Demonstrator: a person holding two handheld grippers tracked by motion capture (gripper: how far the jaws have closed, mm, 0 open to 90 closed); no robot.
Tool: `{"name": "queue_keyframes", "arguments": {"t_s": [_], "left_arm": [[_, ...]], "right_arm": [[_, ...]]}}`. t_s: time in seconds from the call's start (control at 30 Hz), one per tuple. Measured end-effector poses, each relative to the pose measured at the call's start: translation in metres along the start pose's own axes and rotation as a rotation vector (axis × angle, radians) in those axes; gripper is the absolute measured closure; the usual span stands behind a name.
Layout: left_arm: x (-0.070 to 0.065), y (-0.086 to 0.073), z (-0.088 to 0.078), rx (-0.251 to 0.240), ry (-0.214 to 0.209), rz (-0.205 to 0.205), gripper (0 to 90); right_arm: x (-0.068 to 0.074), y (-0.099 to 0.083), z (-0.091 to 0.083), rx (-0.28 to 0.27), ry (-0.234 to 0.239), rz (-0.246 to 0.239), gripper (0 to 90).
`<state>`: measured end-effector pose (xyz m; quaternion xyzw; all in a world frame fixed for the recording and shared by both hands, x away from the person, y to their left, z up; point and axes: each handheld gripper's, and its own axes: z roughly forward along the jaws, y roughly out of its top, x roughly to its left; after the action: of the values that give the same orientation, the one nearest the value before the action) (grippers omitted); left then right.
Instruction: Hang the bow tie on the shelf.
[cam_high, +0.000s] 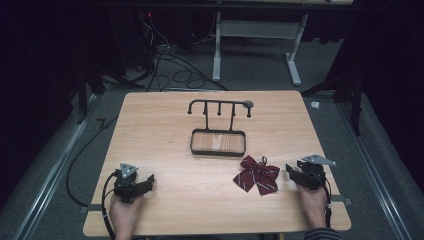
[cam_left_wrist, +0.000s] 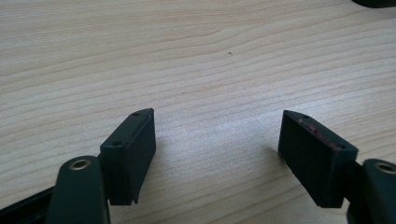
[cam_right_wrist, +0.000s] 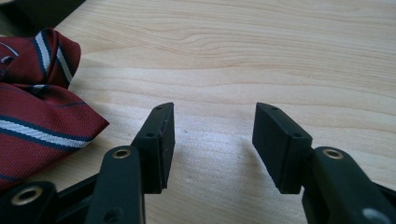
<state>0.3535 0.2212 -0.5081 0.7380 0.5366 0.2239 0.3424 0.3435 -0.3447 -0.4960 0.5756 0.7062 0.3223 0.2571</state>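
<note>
Maroon striped bow (cam_high: 257, 174) lay at table's (cam_high: 165, 120) 4 o'clock; black rack (cam_high: 218, 131) centre. My left gripper (cam_high: 148, 181), right gripper (cam_high: 290, 170): both released, empty.

The table (cam_high: 165, 125) is pale wood with a fine, wavy grain, smooth and faintly sheened where light falls on it. Ahead of the left gripper (cam_left_wrist: 217, 140), that grain runs bare between two matt black plastic jaws; brass-coloured metal eyelets sit in the arms behind them. The right gripper (cam_right_wrist: 212, 140) has the same dull black plastic, and just beside its one jaw lies a bow tie (cam_right_wrist: 32, 107) of woven cloth, dark red with white and navy stripes, its weave finely ribbed. Farther off stands a rack (cam_high: 218, 127) of thin black metal, matt, with a wood-lined base.
</note>
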Motion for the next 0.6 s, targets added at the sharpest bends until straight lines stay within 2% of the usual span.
{"name": "queue_keyframes", "arguments": {"t_s": [0.4,0.6], "left_arm": [[0.0,0.0,0.0,0.001,0.005,0.003,28.2],[-0.001,0.0,0.0,0.002,0.005,0.007,28.2]], "right_arm": [[0.001,0.002,-0.01,-0.037,0.028,0.026,51.5],[0.005,0.006,-0.015,-0.058,0.049,0.021,52.0]]}}
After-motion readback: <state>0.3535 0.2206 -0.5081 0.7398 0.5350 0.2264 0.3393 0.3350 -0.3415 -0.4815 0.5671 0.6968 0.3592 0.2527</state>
